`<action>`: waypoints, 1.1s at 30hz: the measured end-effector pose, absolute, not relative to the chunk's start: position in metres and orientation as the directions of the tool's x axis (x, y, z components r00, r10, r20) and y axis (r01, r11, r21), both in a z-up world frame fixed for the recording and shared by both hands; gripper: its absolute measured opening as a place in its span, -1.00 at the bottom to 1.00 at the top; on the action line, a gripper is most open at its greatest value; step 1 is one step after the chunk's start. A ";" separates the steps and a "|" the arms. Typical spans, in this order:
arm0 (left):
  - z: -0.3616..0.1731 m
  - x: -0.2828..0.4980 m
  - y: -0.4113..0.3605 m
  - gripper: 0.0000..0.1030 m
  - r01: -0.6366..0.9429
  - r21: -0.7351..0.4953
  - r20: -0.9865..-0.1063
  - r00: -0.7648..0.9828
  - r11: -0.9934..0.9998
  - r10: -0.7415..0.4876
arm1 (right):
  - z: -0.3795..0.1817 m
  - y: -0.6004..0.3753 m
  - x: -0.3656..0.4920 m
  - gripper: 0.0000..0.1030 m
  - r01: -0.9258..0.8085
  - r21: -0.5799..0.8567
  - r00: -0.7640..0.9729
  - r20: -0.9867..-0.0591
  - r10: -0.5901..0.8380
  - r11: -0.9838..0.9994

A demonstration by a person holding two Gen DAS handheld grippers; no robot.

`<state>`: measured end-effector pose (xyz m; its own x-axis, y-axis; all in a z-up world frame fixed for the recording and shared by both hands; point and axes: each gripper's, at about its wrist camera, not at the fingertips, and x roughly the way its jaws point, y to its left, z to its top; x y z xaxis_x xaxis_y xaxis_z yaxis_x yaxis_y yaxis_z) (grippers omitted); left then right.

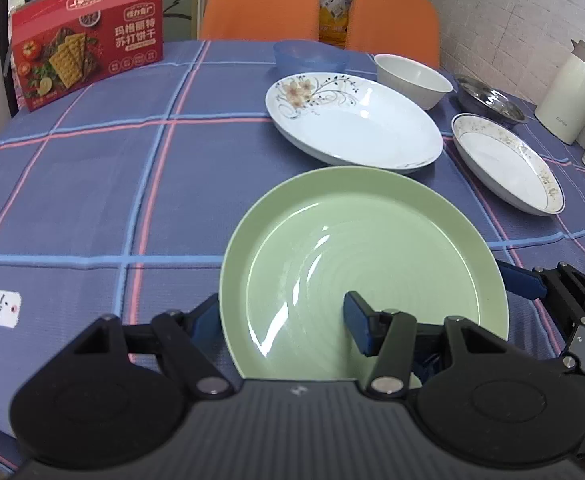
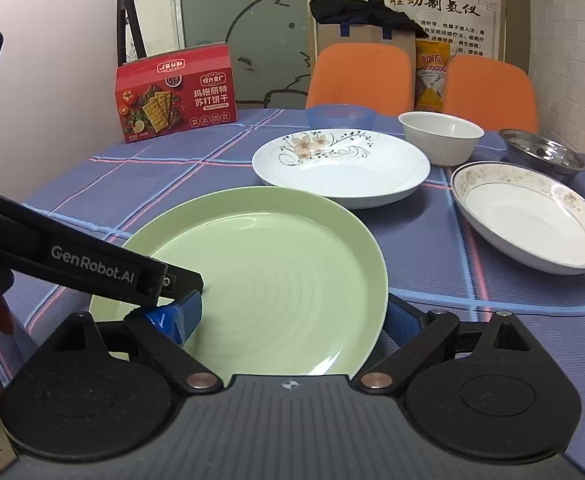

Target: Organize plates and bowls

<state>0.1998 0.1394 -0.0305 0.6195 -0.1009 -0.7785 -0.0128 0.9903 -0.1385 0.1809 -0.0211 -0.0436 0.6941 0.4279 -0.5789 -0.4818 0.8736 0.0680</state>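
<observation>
While resting on checked cloth:
Green plate (image 1: 364, 248) — straddled at both rims
Left gripper (image 1: 280, 320): wide
Right gripper (image 2: 292, 320): wide — unclamped

2 orange chairs (image 2: 358, 76) behind table, blue plaid tablecloth (image 1: 92, 200); white brick wall (image 1: 512, 12) right; frosted glass panel (image 2: 248, 20).

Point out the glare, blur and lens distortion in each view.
Left wrist view: bright curved glare streaks on the green plate, a smaller highlight on the floral plate; orange chairs slightly soft; table edge bows from fisheye, corners vignetted. Right wrist view: the green plate shows only faint sheen; the metal bowl glints; wall poster has reflections; same barrel distortion.
</observation>
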 end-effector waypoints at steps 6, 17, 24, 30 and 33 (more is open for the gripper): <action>-0.034 0.211 0.138 0.13 0.005 -0.107 -0.759 0.645 0.994 -0.085 | -0.049 -0.013 0.190 0.63 -0.463 0.046 0.696 -0.599 0.396 0.885; -0.018 0.213 0.173 0.90 0.013 -0.210 -0.681 0.716 0.978 -0.156 | -0.016 -0.049 0.210 0.62 -0.459 0.084 0.721 -0.546 0.427 0.884; -0.009 0.269 0.198 0.94 -0.043 -0.233 -0.667 0.734 0.971 -0.128 | -0.004 -0.044 0.301 0.62 -0.429 0.007 0.759 -0.540 0.365 0.903; -0.018 0.322 0.210 0.94 -0.085 -0.284 -0.700 0.699 0.955 -0.146 | -0.029 -0.024 0.363 0.62 -0.457 -0.003 0.688 -0.635 0.351 0.890; -0.023 0.333 0.214 0.94 -0.086 -0.273 -0.705 0.695 0.958 -0.138 | -0.038 -0.013 0.375 0.65 -0.487 0.020 0.639 -0.674 0.371 0.873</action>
<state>0.3326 0.2139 -0.0226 0.6953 -0.1384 -0.7053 -0.0861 0.9582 -0.2729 0.3746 -0.0128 -0.0383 0.6391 0.3712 -0.6736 -0.4866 0.8734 0.0196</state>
